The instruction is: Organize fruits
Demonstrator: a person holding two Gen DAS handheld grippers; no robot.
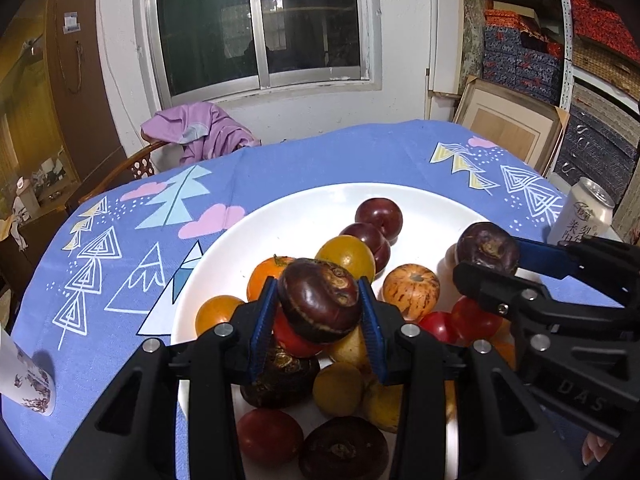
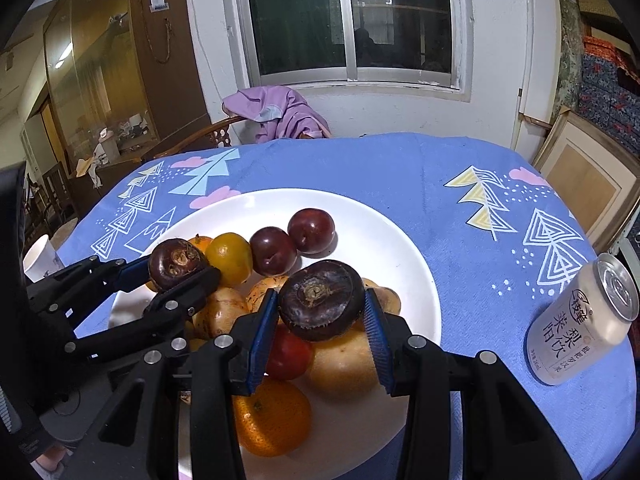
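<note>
Fingers [image 1: 269, 322] of your left gripper [image 1: 320, 320] were clamped on a water chestnut [image 1: 320, 300]; your right gripper [image 2: 320, 322] likewise pinched a second water chestnut [image 2: 321, 300]. Both hung just over the mixed fruit piled on the white plate [image 2: 400, 256]. Farther back, two plums [image 2: 294, 238] sat touching, and a drink can [image 2: 584, 320] stood on the blue-clothed worktop [image 2: 460, 220].

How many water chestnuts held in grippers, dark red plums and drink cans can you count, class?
Held water chestnuts: 2
Dark red plums: 2
Drink cans: 1
Total: 5
</note>
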